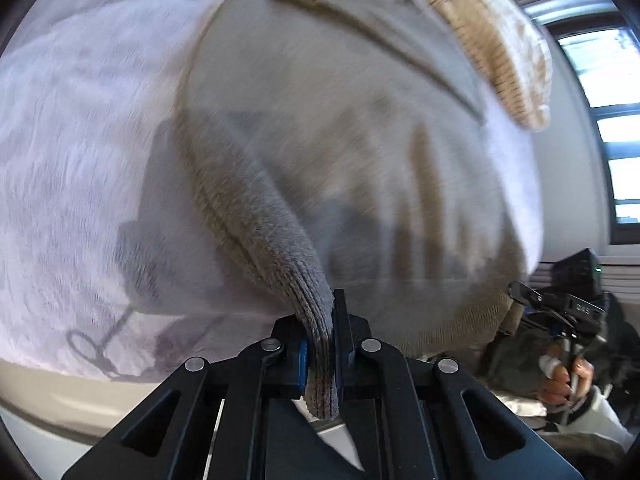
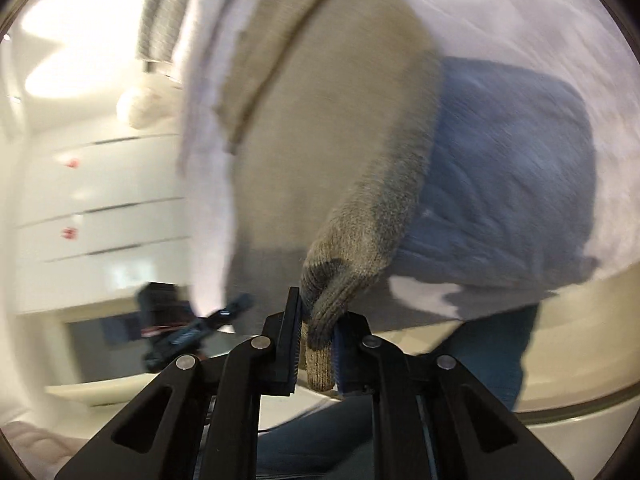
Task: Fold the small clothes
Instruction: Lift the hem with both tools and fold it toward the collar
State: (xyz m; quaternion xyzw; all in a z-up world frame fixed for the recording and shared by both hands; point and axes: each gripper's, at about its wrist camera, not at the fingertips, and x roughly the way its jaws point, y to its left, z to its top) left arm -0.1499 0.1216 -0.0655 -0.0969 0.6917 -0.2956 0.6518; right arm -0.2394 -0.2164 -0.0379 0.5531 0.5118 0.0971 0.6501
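A beige knit sweater (image 1: 340, 152) lies spread over a white fluffy blanket (image 1: 80, 140). My left gripper (image 1: 320, 344) is shut on a ribbed edge of the sweater, which rises from the blanket into the jaws. My right gripper (image 2: 318, 336) is shut on another ribbed edge of the same sweater (image 2: 332, 132) and holds it lifted. The right gripper also shows in the left wrist view (image 1: 560, 312) at the right, held by a hand. Both views are blurred by motion.
A blue garment (image 2: 508, 184) lies on the white blanket (image 2: 540, 32) beside the sweater. A cream knit item (image 1: 496, 40) lies at the far end. Windows (image 1: 600, 100) stand at the right. White drawers (image 2: 100, 200) stand at the left. The bed's edge (image 1: 60, 392) runs below.
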